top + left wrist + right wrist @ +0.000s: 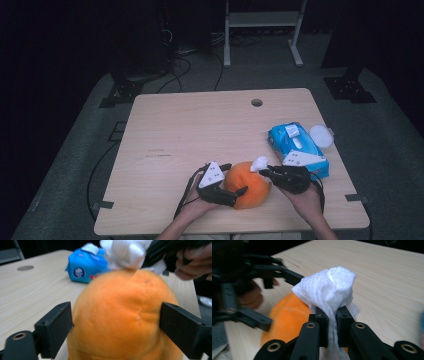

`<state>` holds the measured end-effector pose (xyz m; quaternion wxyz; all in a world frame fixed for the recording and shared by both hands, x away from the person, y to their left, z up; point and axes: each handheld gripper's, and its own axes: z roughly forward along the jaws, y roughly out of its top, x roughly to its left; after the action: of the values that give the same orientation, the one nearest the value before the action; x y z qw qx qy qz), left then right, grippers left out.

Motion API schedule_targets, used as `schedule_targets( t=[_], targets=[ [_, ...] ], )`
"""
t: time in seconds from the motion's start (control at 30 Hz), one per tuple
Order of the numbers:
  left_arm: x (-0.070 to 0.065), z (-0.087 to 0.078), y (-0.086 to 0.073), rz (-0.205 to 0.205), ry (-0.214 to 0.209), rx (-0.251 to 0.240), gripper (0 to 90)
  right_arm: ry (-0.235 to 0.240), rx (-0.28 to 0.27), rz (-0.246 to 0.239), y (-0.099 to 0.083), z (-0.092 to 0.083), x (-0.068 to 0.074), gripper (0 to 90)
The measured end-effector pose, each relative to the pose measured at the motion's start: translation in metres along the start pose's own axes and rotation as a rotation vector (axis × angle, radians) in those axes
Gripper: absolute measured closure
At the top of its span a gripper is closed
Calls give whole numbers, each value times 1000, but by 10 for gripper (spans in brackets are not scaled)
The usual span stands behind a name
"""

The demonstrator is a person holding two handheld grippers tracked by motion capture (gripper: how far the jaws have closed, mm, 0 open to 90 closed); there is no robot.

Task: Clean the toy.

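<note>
— Right, where's the round orange plush ball (248, 186) sitting?

— On the pale wooden table (200, 130), near its front edge, with the blue soft pack of wipes (295, 147) just beyond it to the right. I've got my left gripper (234, 179) straddling the ball, jaws wide on either side; whether the pads press the fabric I cannot tell.

— And the other one?

— My right gripper (332, 315) is clamped tight on a crumpled white wipe (329, 287), which touches the top of the ball on the side facing the pack.

— How will the ball handle?

— Soft and light, I'd judge; it'll dent and could roll away. I'd hold it low across its widest part, while the limp wipe needs a firm pinch.
</note>
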<state>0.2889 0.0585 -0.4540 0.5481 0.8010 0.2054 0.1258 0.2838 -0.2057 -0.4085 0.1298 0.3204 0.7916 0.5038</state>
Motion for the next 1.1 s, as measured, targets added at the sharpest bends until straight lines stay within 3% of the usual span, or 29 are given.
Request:
schedule_targets(
  t=[0.07, 0.13, 0.27, 0.37, 0.5, 0.57, 0.73, 0.8, 0.93, 1.0, 1.1],
  targets=[
    [1, 0, -2, -13, -3, 30, 235, 1, 6, -5, 0, 1, 1, 822],
    [0, 0, -2, -8, 6, 45, 283, -6, 15, 28, -4, 2, -6, 824],
    [-3, 2, -3, 1, 14, 49, 299, -58, 50, 104, -16, 2, -28, 824],
    [-4, 2, -4, 0, 12, 42, 299, -50, 51, 125, -17, 0, -30, 823],
    [-10, 2, -3, 25, 23, 39, 298, -1, 12, 85, -4, -2, -14, 823],
    [-12, 2, -2, 34, 30, 47, 299, -7, 20, 54, -1, -1, -9, 822],
    [-19, 3, 0, 54, 38, 49, 298, -53, 60, 99, -11, 0, -24, 823],
    [-25, 4, 1, 68, 45, 53, 299, -48, 56, 117, -11, -2, -24, 823],
    [-34, 6, 3, 114, 57, 57, 293, 20, 17, 76, 0, 0, -7, 823],
    [-35, 5, 3, 109, 58, 59, 291, 22, 29, 55, 1, 4, -2, 823],
    [-28, 2, 7, 88, 11, 53, 261, 29, 45, 84, -4, 6, -10, 824]
  ],
)
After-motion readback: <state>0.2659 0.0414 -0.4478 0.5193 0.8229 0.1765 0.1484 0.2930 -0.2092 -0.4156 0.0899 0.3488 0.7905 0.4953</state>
